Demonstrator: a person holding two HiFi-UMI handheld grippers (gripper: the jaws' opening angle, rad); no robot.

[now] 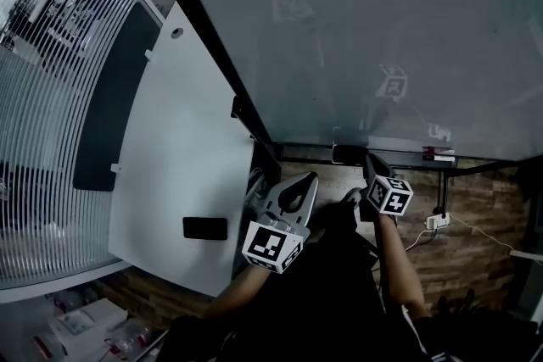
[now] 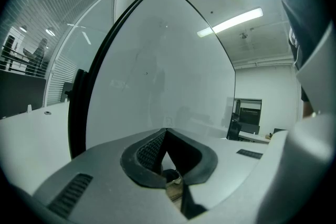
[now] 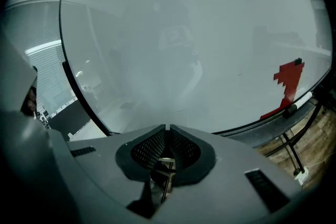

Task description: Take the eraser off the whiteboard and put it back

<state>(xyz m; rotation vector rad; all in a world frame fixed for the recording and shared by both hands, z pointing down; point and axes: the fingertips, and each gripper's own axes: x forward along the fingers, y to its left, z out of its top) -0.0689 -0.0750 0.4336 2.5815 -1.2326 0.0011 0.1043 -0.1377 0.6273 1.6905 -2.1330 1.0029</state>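
Your eraser looks to be the small dark block at the bottom edge of the whiteboard, low and centre-right in the head view. It sits on the ledge, well to the left of the red marker. It is too small and dark there to make out its shape, and neither gripper view shows it. Your right gripper is just below and to the right of it, and in its own view the jaws are closed together on nothing, with only bare board ahead. Your left gripper is lower and further left, its jaws also pressed together and empty. Expect the eraser to be light, with a stiff body and a soft felt face, so a modest squeeze should hold it. It may cling to the board by a magnet and resist a little before it comes free. You'll need to part the right jaws first, then take it across its narrow sides, near the middle of its length, so it doesn't swivel. Keep the pads off the felt, which would give and let it slip.
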